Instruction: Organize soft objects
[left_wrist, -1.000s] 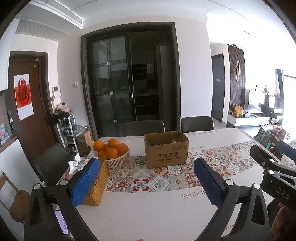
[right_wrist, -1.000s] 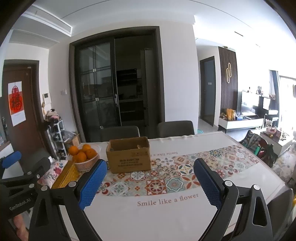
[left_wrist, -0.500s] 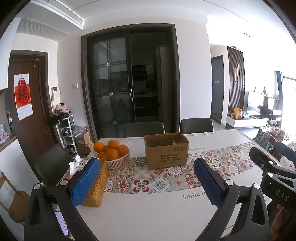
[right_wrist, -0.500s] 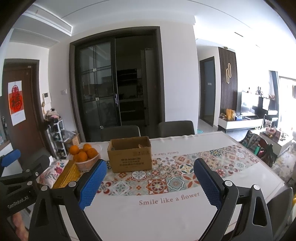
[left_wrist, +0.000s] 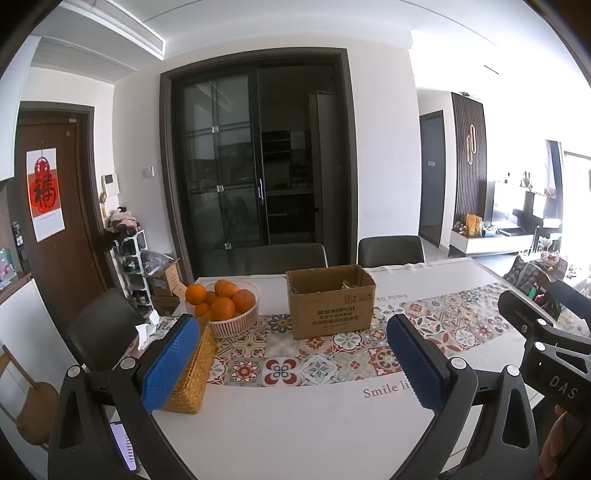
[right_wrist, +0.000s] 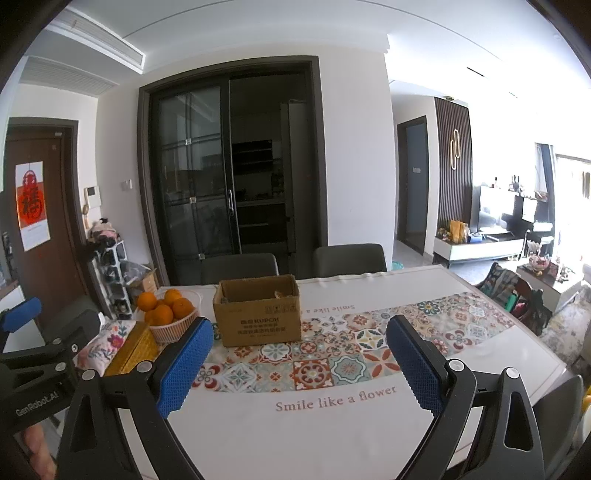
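A brown cardboard box (left_wrist: 330, 301) (right_wrist: 260, 310) stands open-topped in the middle of the table; something sits inside but I cannot tell what. A floral soft cover (right_wrist: 105, 341) lies on a woven tissue box (left_wrist: 190, 371) (right_wrist: 135, 350) at the left. My left gripper (left_wrist: 291, 363) is open and empty above the near table edge. My right gripper (right_wrist: 297, 367) is open and empty, to the right of the left one. Each gripper's body shows at the edge of the other's view.
A white basket of oranges (left_wrist: 227, 308) (right_wrist: 168, 314) stands left of the box. The table (left_wrist: 295, 428) has a white cloth with a patterned tile runner (right_wrist: 332, 354). Dark chairs (right_wrist: 349, 260) stand at the far side and left. A phone (left_wrist: 123, 445) lies at the near left.
Both views have shifted slightly, the table scene sitting a little lower and closer. Both grippers stay open and empty.
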